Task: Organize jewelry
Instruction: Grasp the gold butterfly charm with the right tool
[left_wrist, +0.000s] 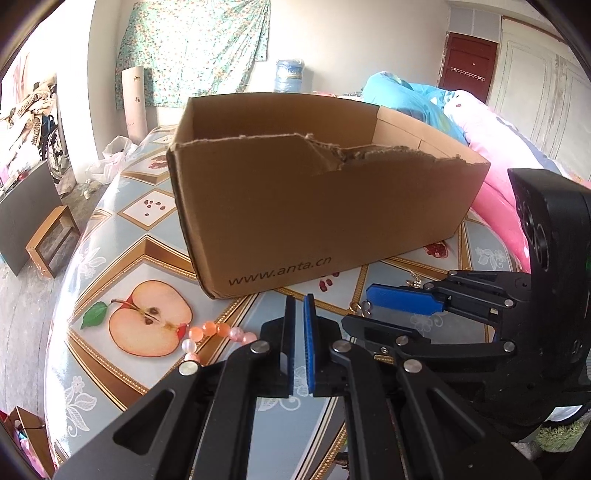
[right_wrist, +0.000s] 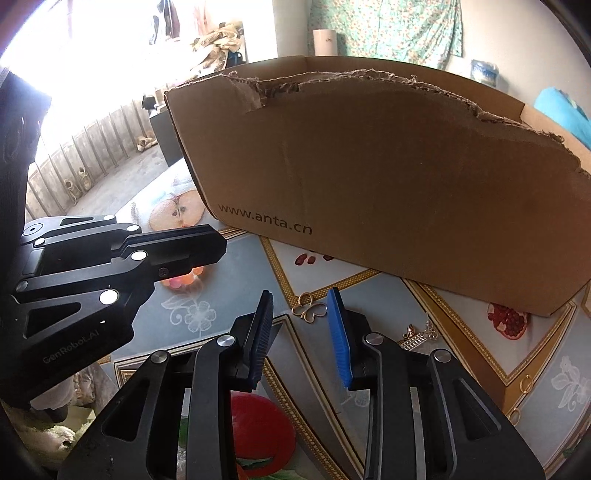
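Note:
An open cardboard box (left_wrist: 317, 206) printed "www.anta.cn" stands on the patterned table; it also shows in the right wrist view (right_wrist: 388, 177). A pink and orange bead bracelet (left_wrist: 210, 334) lies left of my left gripper (left_wrist: 300, 306), which is shut and empty. It shows partly under the left gripper in the right wrist view (right_wrist: 183, 280). My right gripper (right_wrist: 301, 304) is open, its tips just short of a gold ring-shaped piece (right_wrist: 308, 308). A silver and gold brooch (right_wrist: 419, 336) lies to its right. Two gold rings (right_wrist: 524, 384) lie further right.
The table (left_wrist: 122, 258) has a fruit-print cloth and drops off at the left. Pink and blue bedding (left_wrist: 491, 147) is piled behind the box at right. A small wooden stool (left_wrist: 51, 240) stands on the floor at left.

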